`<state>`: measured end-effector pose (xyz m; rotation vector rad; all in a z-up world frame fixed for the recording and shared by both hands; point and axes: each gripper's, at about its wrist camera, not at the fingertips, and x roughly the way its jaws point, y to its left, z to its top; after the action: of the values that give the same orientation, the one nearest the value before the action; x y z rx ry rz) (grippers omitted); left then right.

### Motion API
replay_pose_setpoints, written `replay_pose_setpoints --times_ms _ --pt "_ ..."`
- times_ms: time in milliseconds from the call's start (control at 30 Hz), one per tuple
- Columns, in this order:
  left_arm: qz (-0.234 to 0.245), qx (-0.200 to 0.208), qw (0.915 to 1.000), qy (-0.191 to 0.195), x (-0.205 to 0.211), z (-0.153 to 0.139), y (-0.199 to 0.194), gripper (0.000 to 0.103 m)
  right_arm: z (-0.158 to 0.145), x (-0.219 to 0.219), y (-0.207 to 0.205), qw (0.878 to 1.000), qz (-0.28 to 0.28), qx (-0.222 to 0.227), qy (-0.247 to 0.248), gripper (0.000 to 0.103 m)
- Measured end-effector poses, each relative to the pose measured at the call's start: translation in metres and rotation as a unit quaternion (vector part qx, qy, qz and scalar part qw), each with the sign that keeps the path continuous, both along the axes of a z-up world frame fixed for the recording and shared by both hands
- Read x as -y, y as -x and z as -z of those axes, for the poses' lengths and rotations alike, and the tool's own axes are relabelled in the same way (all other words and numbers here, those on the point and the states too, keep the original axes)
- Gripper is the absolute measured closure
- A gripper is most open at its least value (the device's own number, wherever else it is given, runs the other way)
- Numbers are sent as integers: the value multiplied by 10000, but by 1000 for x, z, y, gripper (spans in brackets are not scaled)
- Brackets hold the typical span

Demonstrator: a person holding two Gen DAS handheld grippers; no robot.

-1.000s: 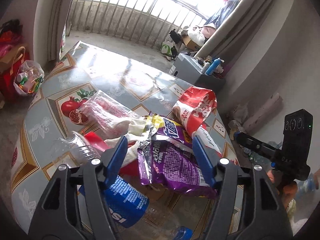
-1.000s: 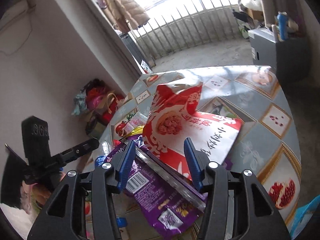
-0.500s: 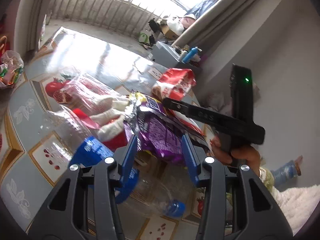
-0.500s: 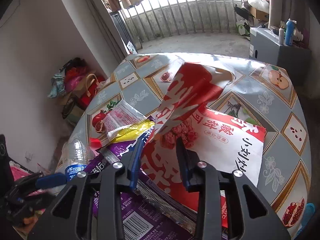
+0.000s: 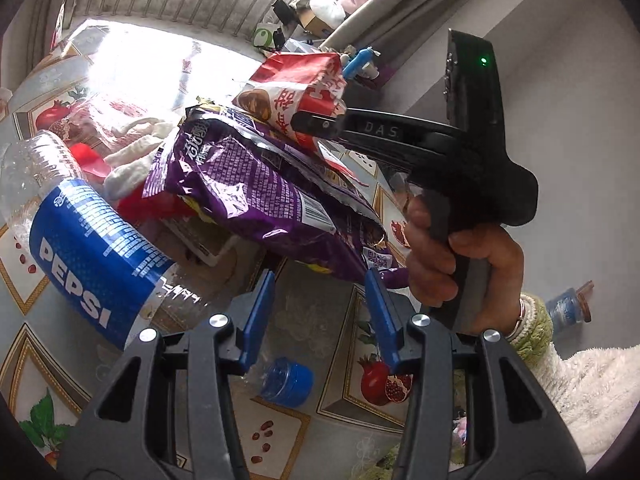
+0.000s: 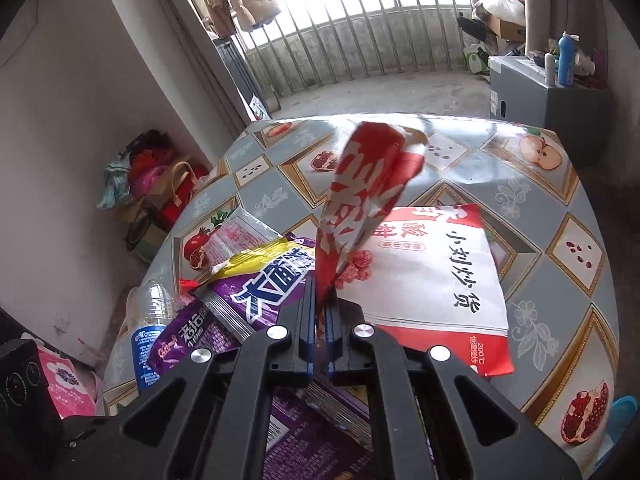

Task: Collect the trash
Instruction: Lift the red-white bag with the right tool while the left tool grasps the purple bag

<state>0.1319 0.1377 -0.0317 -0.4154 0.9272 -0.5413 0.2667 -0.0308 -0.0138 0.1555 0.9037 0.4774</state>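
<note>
The right gripper [image 6: 320, 312] has its jaws clamped on the red snack bag [image 6: 368, 184]. The left gripper [image 5: 320, 312] hangs with jaws wide above the bench [image 5: 320, 312], near the Pepsi bottle [image 5: 92, 248].

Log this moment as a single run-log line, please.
right gripper: shut on red snack bag, bag upright | left gripper: open, empty, near purple snack bag | Pepsi bottle: lying on table
</note>
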Motion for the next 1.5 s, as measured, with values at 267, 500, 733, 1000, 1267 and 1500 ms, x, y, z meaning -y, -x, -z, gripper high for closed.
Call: replay_pose_setpoints --times_ms 267,500,733,1000,1267,1500 --pt "110 -65 9999 -93 16 -2 -5 59 -6 50 39 9992 291 146 211 100" --pt "142 -314 9993 -106 33 1 -11 56 -1 98 88 9980 625 51 -33 100" --pt "-182 -361 9987 -315 51 1 -19 51 15 119 111 9966 709 -106 -401 100" --pt "-58 -147 9970 -754 62 -14 -7 51 6 146 127 9933 909 92 -704 100" --pt "-1179 517 9791 -1575 -6 -51 -53 36 6 155 132 9914 943 170 -890 100" --pt "-834 -503 9891 -1107 -33 -14 -94 40 2 160 138 9897 1044 257 -945 100"
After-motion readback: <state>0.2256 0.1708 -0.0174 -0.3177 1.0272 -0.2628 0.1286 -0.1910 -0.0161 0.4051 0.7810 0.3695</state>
